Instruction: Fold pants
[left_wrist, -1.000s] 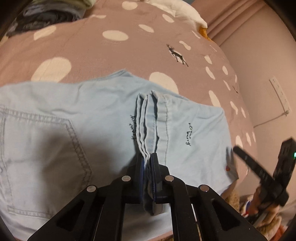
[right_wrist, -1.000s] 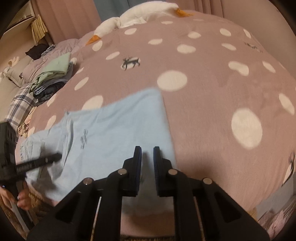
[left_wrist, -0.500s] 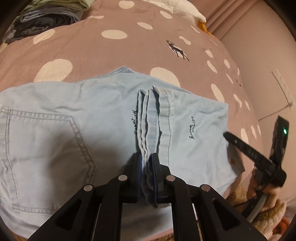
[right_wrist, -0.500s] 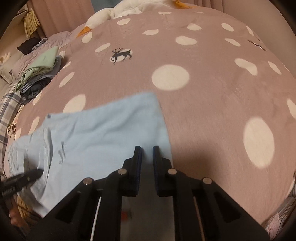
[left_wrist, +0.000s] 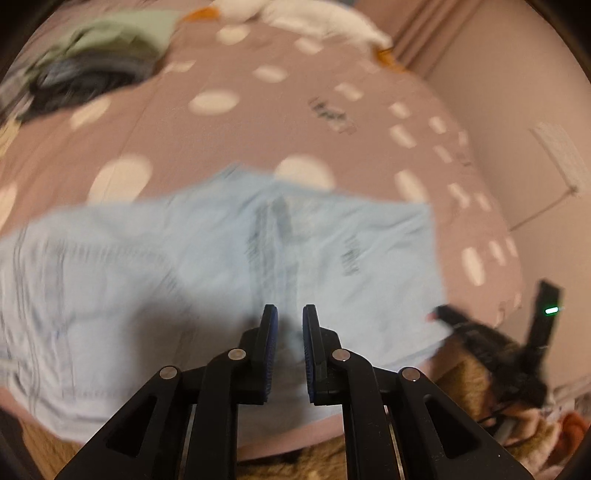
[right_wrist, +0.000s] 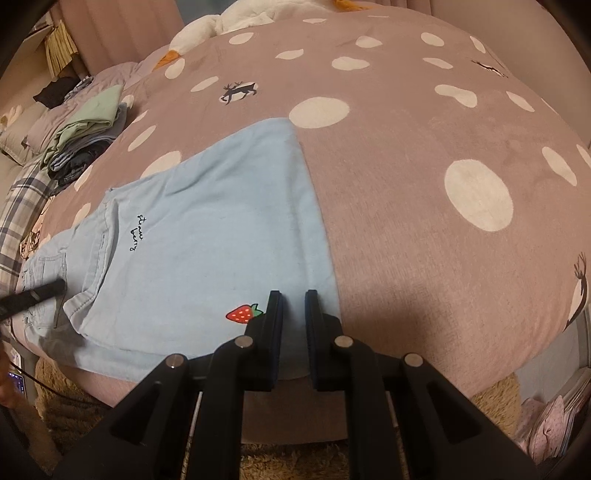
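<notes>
Light blue pants (right_wrist: 207, 236) lie folded flat on the pink polka-dot bed cover, with a strawberry patch (right_wrist: 242, 314) near the front edge. In the blurred left wrist view the pants (left_wrist: 207, 266) fill the middle. My left gripper (left_wrist: 290, 314) is open and empty, just above the pants near their hems. My right gripper (right_wrist: 293, 299) is open and empty over the pants' near right corner. The left gripper's finger shows at the left edge of the right wrist view (right_wrist: 33, 293). The right gripper shows at the right of the left wrist view (left_wrist: 480, 332).
The pink spotted bed cover (right_wrist: 424, 147) spreads to the right and back. A stack of folded clothes (right_wrist: 85, 136) sits far left. A white goose plush (right_wrist: 229, 22) lies at the head. The bed's front edge and a brown rug (right_wrist: 74, 402) lie below.
My left gripper has let go of the pant hems, opened and pulled back. My right gripper has drawn back toward the bed's front edge, still open.
</notes>
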